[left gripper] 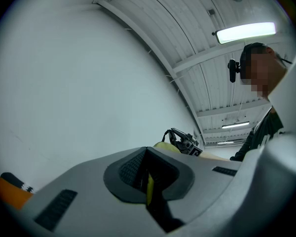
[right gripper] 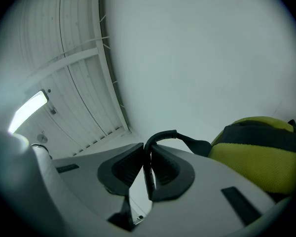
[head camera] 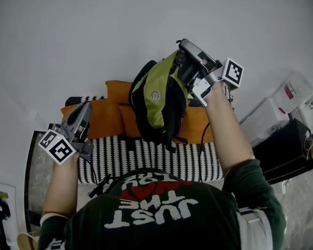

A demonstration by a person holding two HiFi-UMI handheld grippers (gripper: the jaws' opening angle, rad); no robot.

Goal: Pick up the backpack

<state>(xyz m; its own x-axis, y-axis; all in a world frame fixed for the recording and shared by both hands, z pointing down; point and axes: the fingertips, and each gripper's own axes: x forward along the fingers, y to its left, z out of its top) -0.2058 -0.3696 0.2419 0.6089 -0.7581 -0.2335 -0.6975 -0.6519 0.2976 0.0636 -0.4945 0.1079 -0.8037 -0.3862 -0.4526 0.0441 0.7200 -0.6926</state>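
A black and yellow-green backpack hangs in the air above the sofa, clear of the cushions. My right gripper is raised at the top centre, shut on the backpack's black top loop. In the right gripper view the loop runs between the pads and the yellow-green body bulges at the right. My left gripper stays lower at the left, apart from the backpack, jaws shut with nothing held. From the left gripper view a sliver of the backpack and the right gripper show beyond the tips.
Below is a sofa with orange cushions and a black-and-white striped cover. Translucent storage boxes and a black case stand at the right. A plain white wall fills the background.
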